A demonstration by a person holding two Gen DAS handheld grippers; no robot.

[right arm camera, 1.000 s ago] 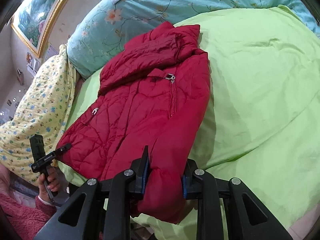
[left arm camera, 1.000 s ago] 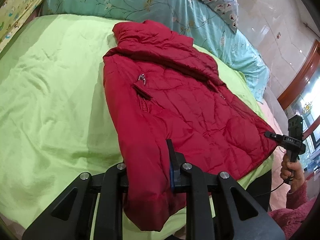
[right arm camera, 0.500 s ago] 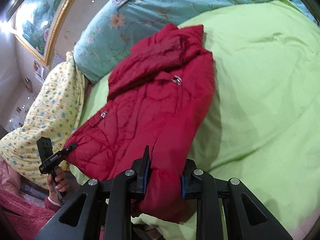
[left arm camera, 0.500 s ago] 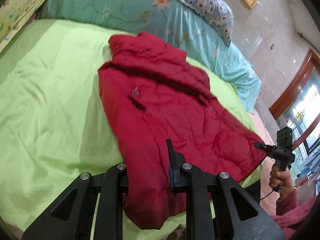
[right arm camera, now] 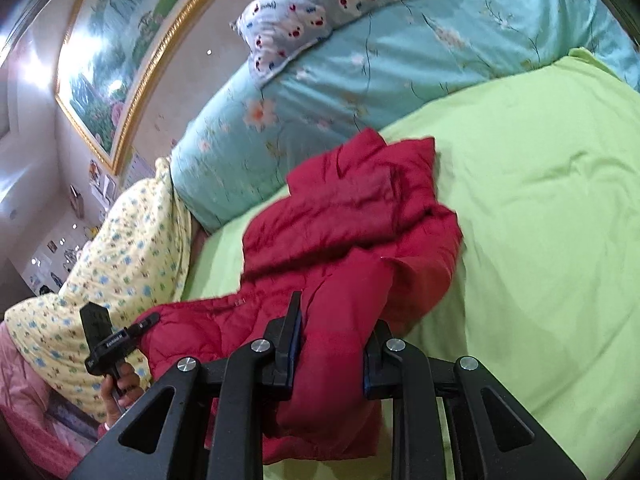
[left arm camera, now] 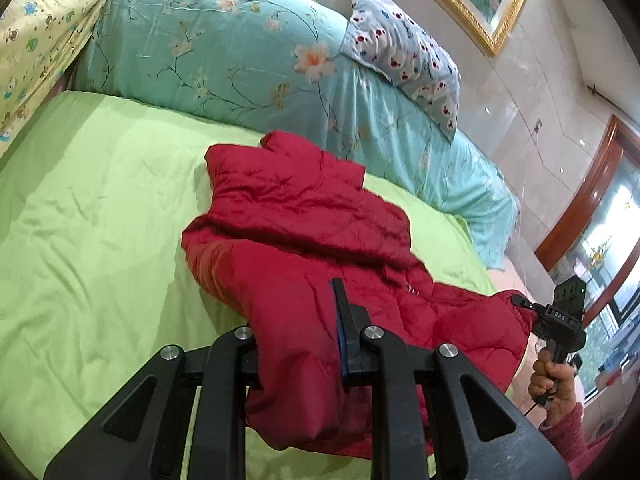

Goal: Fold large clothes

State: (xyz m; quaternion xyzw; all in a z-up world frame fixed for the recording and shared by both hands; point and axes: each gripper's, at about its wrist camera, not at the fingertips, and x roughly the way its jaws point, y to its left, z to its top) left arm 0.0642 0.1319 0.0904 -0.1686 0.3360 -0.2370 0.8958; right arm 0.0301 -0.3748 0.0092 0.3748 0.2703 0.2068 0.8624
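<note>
A red padded jacket (left arm camera: 304, 216) lies on the green bed sheet (left arm camera: 92, 220), collar toward the pillows; it also shows in the right wrist view (right arm camera: 352, 216). My left gripper (left arm camera: 298, 336) is shut on one corner of the jacket's hem and lifts it. My right gripper (right arm camera: 334, 344) is shut on the other hem corner and lifts it too. The lower half of the jacket hangs bunched between the two grippers above the upper half. The right gripper also shows in the left wrist view (left arm camera: 520, 302), and the left gripper in the right wrist view (right arm camera: 146, 322).
A turquoise floral duvet (left arm camera: 224, 56) and a patterned pillow (left arm camera: 404, 56) lie behind the jacket. A yellow printed quilt (right arm camera: 120, 256) is piled at the bed's left side. A framed painting (right arm camera: 132, 40) hangs on the wall. A wooden door frame (left arm camera: 588, 204) stands at the right.
Both grippers have risen and moved toward the pillows with the hem. The jacket's lower half has left the sheet and now bunches over its upper half.
</note>
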